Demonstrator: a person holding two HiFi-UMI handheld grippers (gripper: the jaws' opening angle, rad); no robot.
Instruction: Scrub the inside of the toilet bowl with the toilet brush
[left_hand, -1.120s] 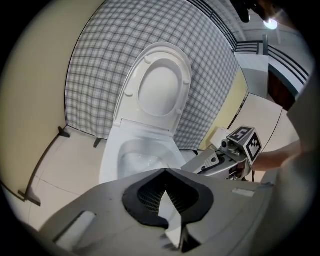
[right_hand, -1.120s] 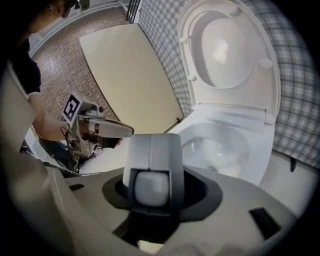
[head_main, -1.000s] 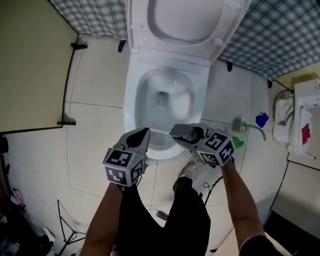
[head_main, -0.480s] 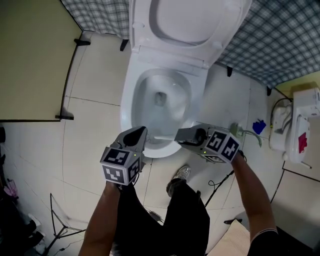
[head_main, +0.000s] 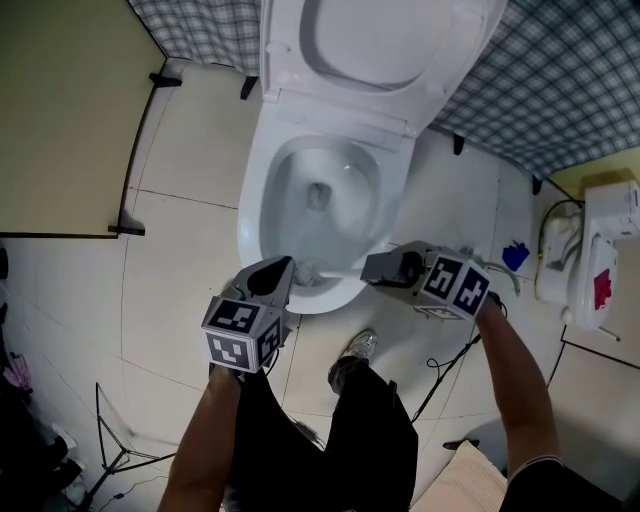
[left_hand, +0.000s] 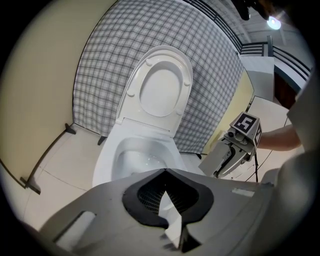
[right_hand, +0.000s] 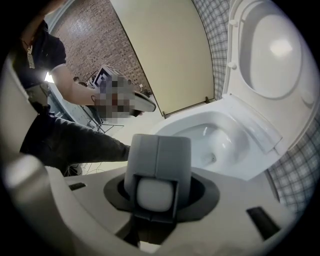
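White toilet brush (right_hand: 156, 194) pinched in right gripper (right_hand: 157, 150), jaws just closing, left gripper (head_main: 278, 272) jaws together, empty

A checked wall (head_main: 560, 90) stood at the far side and right. A beige panel (head_main: 60, 120) filled the far left beside the tiled floor (head_main: 180, 250). A small blue thing (head_main: 515, 256) lay right, near a white unit (head_main: 605, 250).

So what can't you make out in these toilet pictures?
Brush head: head view, too small to show bristles; right gripper view, hidden behind the right gripper clamped on the handle.
Bowl, near rim: left gripper view, covered by the left gripper itself.
Lid: head view, top cut off.
Blue thing on floor: too small.
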